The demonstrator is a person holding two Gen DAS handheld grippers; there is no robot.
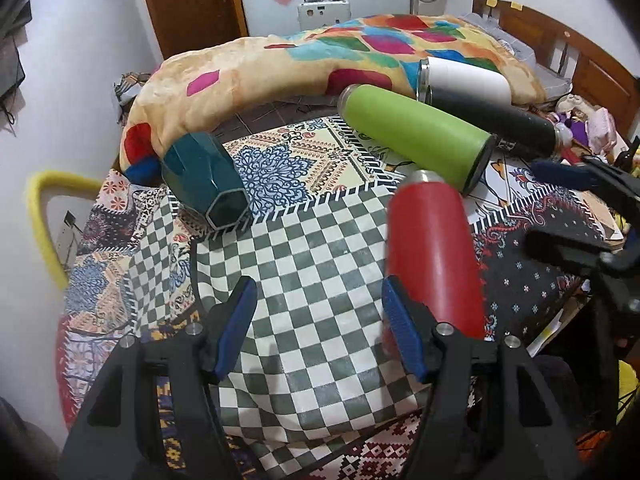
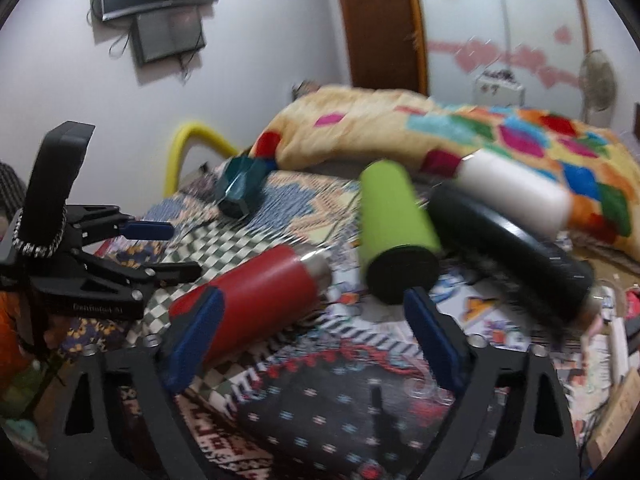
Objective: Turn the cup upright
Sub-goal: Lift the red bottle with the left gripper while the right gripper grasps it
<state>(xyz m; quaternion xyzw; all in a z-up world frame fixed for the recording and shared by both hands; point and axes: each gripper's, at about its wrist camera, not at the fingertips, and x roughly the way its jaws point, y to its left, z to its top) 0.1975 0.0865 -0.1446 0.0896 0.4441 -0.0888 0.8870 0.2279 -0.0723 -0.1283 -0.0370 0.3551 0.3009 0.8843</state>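
Cups all on their sides across the patchwork bedspread (image 1: 320, 280), none upright yet. Red cup (image 1: 434, 256) lying flat on the checkered patch, steel neck end pointing to 12 o'clock in the left wrist view. Sits just outside the left gripper (image 1: 318, 328), touching or nearly touching the outer face of its right-hand finger, roughly 3 o'clock from the gap between the fingers. Left gripper spread wide, nothing between the blue pads, only checkered cloth showing in the gap.

Right wrist view pretty blurry. Right gripper (image 2: 316, 340) also spread wide and holding nothing. Red cup (image 2: 248, 296) at about 10 o'clock from that gap, its base end right up against the left-hand finger, maybe partly behind it; hard to say with the blur whether actually touching. Left gripper (image 2: 168, 248) showing at 9 o'clock in this view, hovering beside the red cup.

Green cup (image 1: 416, 136) on its side at 1 o'clock from the red one, black base end close to the red cup's neck. Black cup (image 1: 492, 120) just behind it, white cup (image 1: 464, 76) behind that, resting against the colourful blanket (image 1: 260, 68). Teal hexagonal cup (image 1: 204, 184) well apart at 10 o'clock, tipped over too, open mouth facing the camera.
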